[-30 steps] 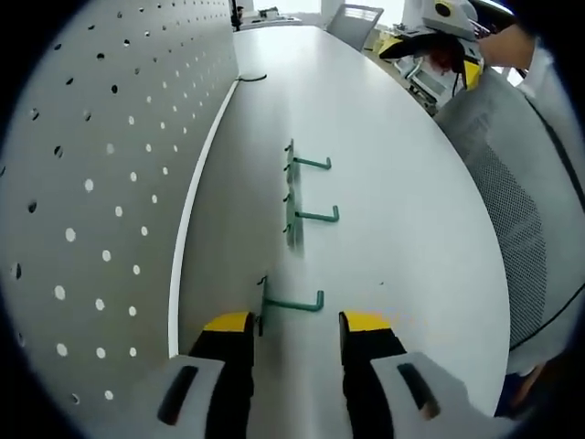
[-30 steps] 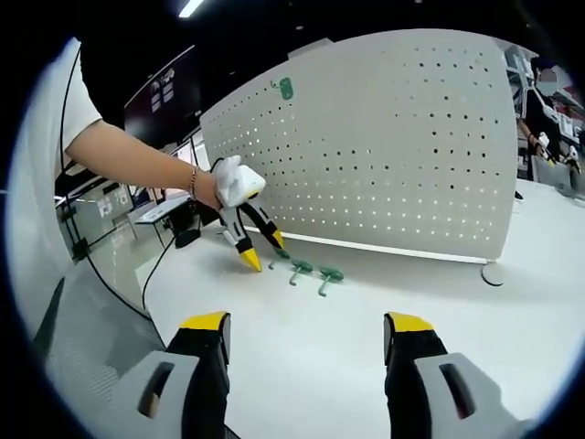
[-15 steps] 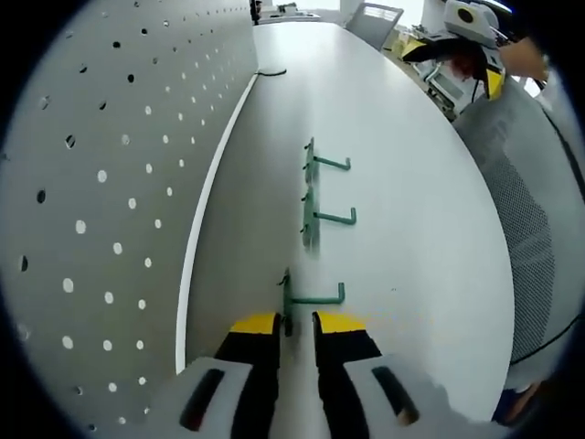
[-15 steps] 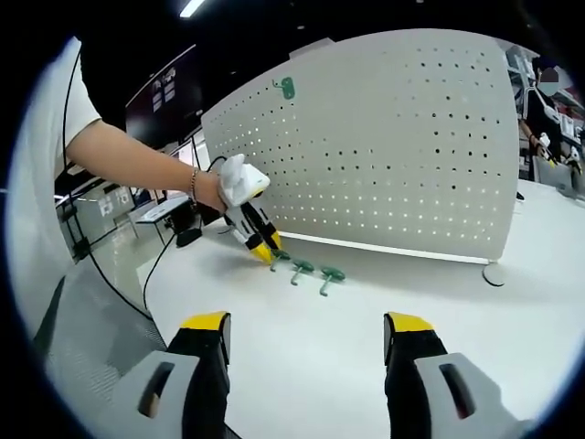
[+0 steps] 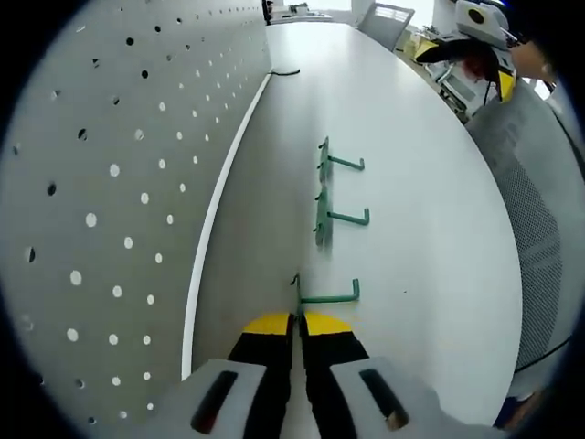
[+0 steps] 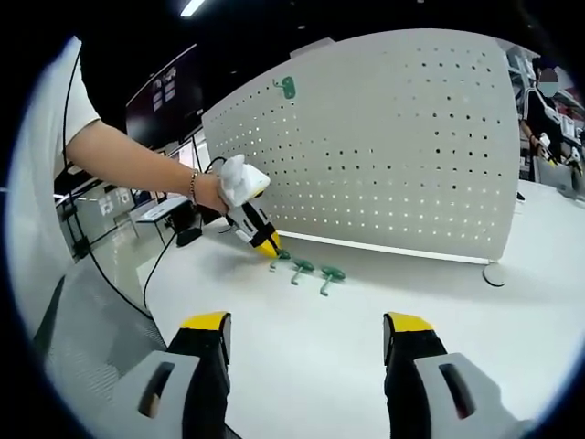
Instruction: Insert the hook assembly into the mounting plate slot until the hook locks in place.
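Here the left gripper [image 5: 298, 322] sat low over the white table [image 5: 430, 238], its yellow-tipped jaws pressed together just short of the nearest green hook [image 5: 322, 294]. In the left gripper view the tips met at the base of that hook, though whether they pinched its back plate or merely touched each other beside it could not be made out. Two more green hooks lay farther along the same line, the middle hook [image 5: 334, 216] and the far hook [image 5: 335, 162], each with its prong pointing away from the pegboard [image 5: 110, 183]. The pegboard (a white upright panel full of small holes) stood along the table's edge close beside the hooks.

In the right gripper view the left gripper [image 6: 268, 245] showed from the side, held in a person's hand [image 6: 208, 190], its tips down at the end of the row of three hooks. The right gripper [image 6: 306, 331] hung well apart from them, jaws spread wide and holding nothing. A small green piece [image 6: 286, 88] sat high on the pegboard face.
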Motion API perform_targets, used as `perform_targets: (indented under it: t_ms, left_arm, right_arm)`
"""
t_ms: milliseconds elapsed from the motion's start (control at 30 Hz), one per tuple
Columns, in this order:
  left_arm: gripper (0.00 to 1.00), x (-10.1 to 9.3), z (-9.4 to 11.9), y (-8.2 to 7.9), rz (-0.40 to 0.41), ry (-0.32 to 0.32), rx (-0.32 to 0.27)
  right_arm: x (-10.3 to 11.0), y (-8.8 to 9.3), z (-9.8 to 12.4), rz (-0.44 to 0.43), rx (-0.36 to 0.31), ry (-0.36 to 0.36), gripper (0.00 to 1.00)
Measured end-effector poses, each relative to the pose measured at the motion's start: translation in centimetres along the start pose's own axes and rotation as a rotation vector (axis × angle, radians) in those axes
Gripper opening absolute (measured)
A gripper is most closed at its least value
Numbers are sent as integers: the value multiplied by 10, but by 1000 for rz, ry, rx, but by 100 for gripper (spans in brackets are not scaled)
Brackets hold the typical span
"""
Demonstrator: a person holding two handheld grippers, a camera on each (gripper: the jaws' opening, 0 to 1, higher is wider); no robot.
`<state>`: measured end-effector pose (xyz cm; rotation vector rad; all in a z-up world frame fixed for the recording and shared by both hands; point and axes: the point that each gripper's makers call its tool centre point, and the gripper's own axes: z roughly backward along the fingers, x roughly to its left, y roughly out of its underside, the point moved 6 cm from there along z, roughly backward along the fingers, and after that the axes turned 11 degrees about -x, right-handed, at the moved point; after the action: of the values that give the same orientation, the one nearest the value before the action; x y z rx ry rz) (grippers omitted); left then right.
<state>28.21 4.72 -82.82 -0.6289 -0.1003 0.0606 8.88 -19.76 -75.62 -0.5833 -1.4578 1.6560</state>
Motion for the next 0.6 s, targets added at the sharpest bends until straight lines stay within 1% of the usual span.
perform_targets:
  t_ms: [267,333,400,600]
  left_arm:
    - [4,-1,0,-1,-2,-2,6]
    - [4,-1,0,-2,-2,-4,15]
    - [4,-1,-1,-2,15,-10,28]
    - [4,0,0,-1,8,-7,30]
  right_arm:
    - [0,1,0,0,3,-1,66]
    - [0,0,0,-2,2,0,66]
    - [0,0,0,-3,2,0,66]
    - [0,0,-1,-3,2,-2,66]
